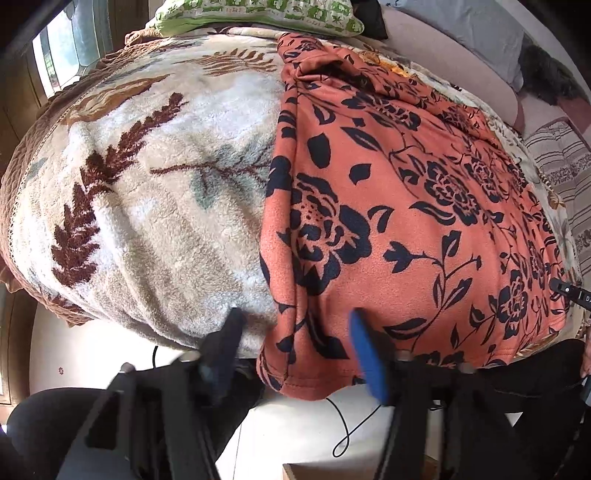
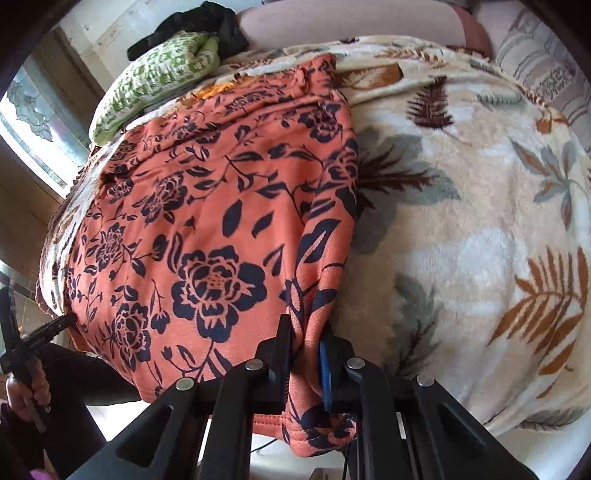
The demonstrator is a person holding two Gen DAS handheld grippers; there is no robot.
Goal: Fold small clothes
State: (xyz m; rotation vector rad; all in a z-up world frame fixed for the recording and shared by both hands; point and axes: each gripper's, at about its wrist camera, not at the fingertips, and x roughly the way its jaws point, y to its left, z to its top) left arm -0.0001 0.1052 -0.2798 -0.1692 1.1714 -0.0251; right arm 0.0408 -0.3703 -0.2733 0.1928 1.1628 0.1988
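Your right gripper [image 2: 304, 354] pinches the orange floral garment's [image 2: 207, 229] hem corner, ready to fold. Your left gripper [image 1: 295, 332] gapes wide, straddling the opposite edge, gripping nothing.

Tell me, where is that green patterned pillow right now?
The green patterned pillow lies at the far end of the leaf-print blanket, just beyond the orange floral garment, near the window.

Garment hem [image 2: 314, 439] hidden behind right tongs [image 2: 304, 354]
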